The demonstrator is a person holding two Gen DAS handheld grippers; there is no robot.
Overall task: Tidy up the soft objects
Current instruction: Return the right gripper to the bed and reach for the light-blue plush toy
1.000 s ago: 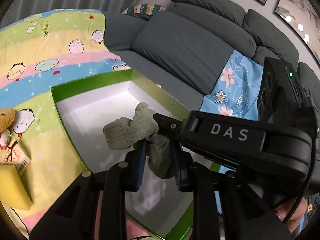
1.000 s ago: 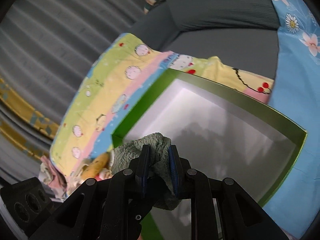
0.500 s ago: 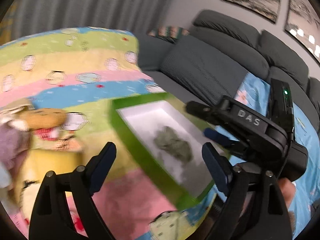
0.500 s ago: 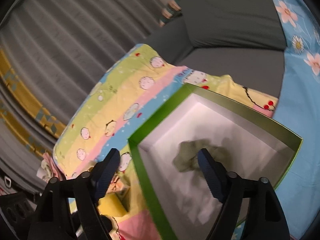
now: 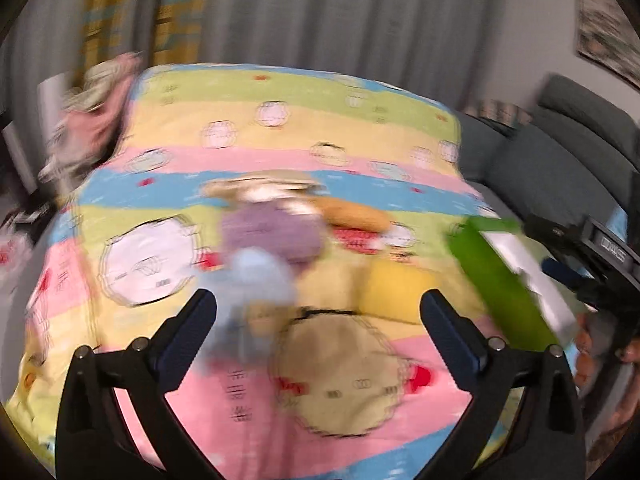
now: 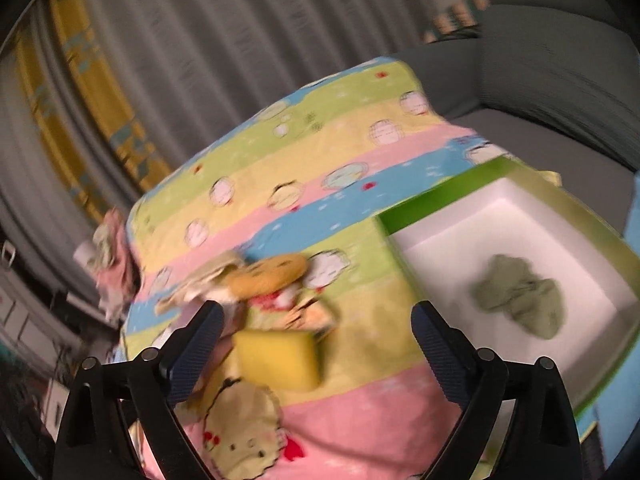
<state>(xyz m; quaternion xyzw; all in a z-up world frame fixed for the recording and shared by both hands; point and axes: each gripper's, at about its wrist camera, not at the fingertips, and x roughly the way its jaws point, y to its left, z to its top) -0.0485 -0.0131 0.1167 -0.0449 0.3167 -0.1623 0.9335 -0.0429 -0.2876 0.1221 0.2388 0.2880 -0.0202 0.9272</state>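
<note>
On the striped cartoon blanket point(image 6: 320, 184) that covers the surface in front of the grey sofa point(image 6: 560, 80), the green-rimmed box point(image 6: 440, 204) sits at the right with one item already in it: the green cloth point(image 6: 520, 304) lies crumpled on the white floor, touching nothing else. That reads as one piece sorted and most of the job left, because the loose pile is on the blanket to the left of the box: a yellow sponge-like block point(image 6: 280, 360) nearest you, a brown plush toy point(image 6: 268, 276) beyond it, and some pale fabric point(image 6: 200, 284) beside that. Your right hand-held gripper point(image 6: 314, 332) has its jaws spread wide and carries nothing, with the yellow block showing between them. Your left hand-held gripper point(image 5: 318, 320) is likewise spread and empty over the pile. Only the right wrist view looks into the box and shows the green cloth; from the left wrist the box point(image 5: 500, 280) is a blurred green edge at the right with its contents hidden. The left wrist view alone shows a purple soft item point(image 5: 272, 232) and a light blue soft item point(image 5: 256, 276) near the left finger, both smeared by motion, so I cannot tell what they are. It also catches your other tool and hand at the far right edge.
</note>
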